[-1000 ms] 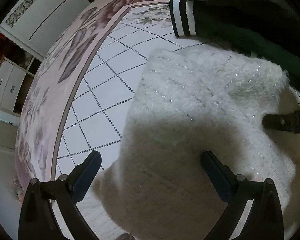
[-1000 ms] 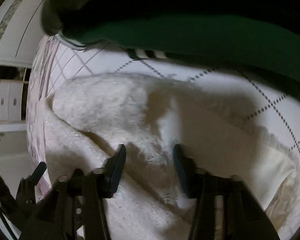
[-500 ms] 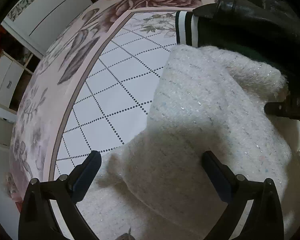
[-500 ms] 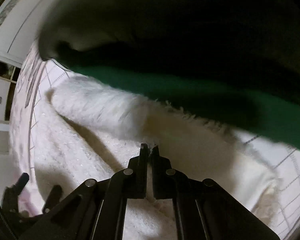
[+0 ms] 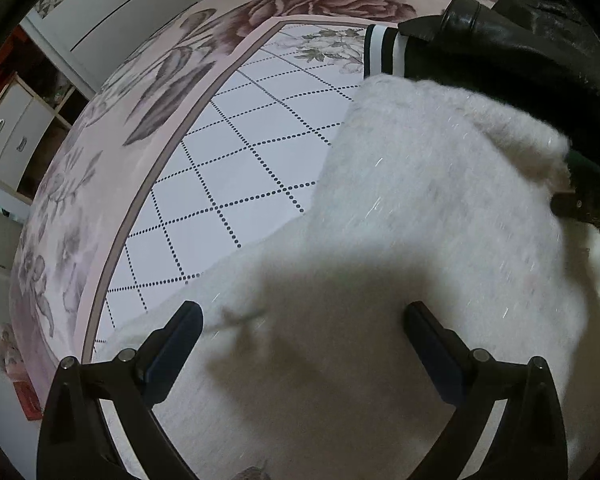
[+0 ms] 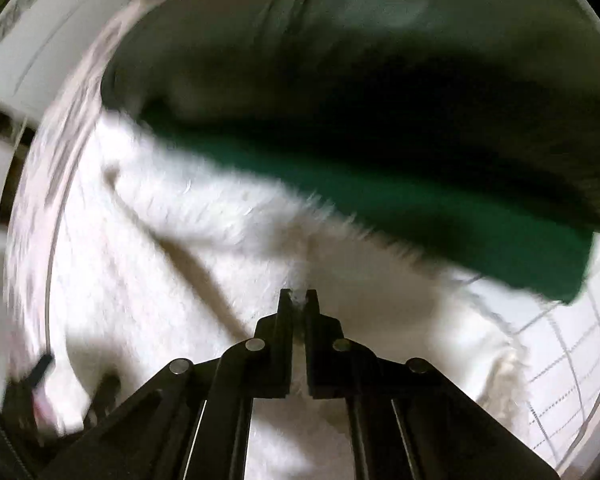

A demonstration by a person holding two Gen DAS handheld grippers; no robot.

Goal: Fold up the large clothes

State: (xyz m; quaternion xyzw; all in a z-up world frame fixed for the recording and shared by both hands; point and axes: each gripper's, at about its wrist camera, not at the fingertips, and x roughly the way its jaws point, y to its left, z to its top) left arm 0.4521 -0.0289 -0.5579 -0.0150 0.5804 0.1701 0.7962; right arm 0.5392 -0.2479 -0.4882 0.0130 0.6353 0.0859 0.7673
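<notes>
I see a bed (image 5: 228, 184) under both grippers, its cover white with dotted diamond lines inside a pink rose border; the checked stretch toward its left edge lies bare and open. Beyond that edge stand a white cabinet (image 5: 116, 12) and a low drawer unit (image 5: 8, 136). The fluffy white sweater (image 5: 420, 220) spreads over the near middle of the bed, its far edge touching a dark green garment (image 6: 440, 216) with a striped cuff (image 5: 384, 54) and a black leather jacket (image 5: 520, 52) along the far right side. My left gripper (image 5: 300, 344) hovers over the sweater, jaws spread wide, grasping nothing. My right gripper (image 6: 298, 300) is clenched on a pinch of the sweater's fluffy fabric.
</notes>
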